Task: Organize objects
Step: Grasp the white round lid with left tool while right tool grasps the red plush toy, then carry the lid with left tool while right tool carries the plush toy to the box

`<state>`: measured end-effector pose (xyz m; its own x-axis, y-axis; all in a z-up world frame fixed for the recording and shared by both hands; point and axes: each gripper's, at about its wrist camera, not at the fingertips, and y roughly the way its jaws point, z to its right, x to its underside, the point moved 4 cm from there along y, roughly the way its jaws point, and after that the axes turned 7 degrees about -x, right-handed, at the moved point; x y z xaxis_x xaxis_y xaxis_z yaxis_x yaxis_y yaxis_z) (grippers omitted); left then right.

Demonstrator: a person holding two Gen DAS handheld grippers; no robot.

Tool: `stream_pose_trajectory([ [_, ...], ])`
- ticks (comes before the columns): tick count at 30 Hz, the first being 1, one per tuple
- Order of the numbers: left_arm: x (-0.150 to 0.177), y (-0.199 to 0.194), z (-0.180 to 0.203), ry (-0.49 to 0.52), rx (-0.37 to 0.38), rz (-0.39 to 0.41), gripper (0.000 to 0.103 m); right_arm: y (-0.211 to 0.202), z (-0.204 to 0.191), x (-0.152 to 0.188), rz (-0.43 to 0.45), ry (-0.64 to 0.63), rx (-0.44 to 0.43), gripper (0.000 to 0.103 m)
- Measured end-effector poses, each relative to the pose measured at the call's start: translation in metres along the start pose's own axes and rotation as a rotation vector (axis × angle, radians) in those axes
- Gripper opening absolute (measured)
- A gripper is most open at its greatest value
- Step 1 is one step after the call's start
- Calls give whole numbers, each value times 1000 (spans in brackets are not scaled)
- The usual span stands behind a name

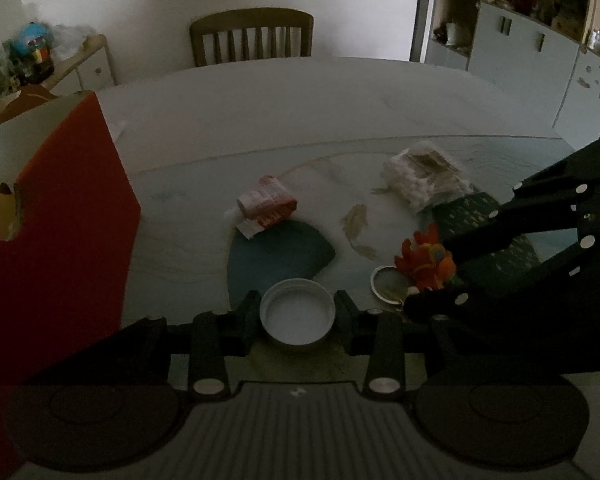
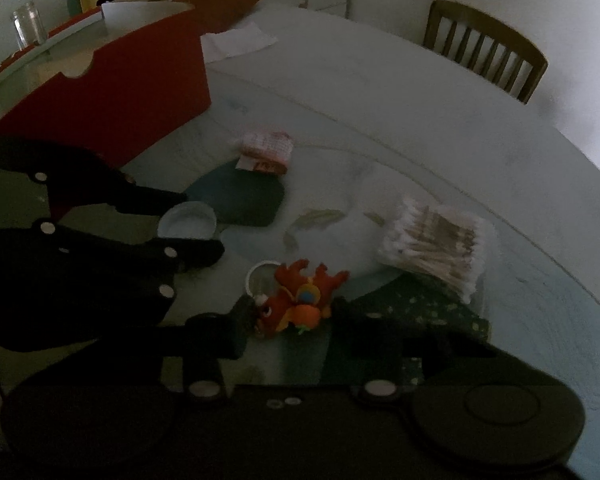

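Left gripper clamped on one white jar lid, hollow side up, near the table's front edge. Right gripper bracketing one orange plush toy; whether squeezed or merely straddling, cannot tell. Just beside the toy, one metal ring; further toward the centre, one crumpled packet and one bag of cotton swabs; along the left edge, one red box. Likely risk: lid tilting and slipping out, thin rim held shallowly; toy snagging its ring.
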<state>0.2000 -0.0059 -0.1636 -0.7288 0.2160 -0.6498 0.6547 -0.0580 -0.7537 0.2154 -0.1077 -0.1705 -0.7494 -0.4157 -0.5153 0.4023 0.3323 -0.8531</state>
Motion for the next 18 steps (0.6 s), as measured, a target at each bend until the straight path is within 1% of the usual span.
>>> stream_pose_trajectory([
  [2, 1, -3, 1, -4, 10, -10, 38, -2, -1, 2, 2, 14, 10, 39],
  [6, 3, -12, 2, -15, 37, -21, 38, -16, -1, 7, 20, 89, -16, 39],
  [11, 5, -31, 2, -23, 73, -23, 38, -38, -3, 17, 41, 155, -26, 39],
  [18, 4, -60, -1, -29, 116, -17, 38, -71, -12, 26, 81, 204, -38, 39],
])
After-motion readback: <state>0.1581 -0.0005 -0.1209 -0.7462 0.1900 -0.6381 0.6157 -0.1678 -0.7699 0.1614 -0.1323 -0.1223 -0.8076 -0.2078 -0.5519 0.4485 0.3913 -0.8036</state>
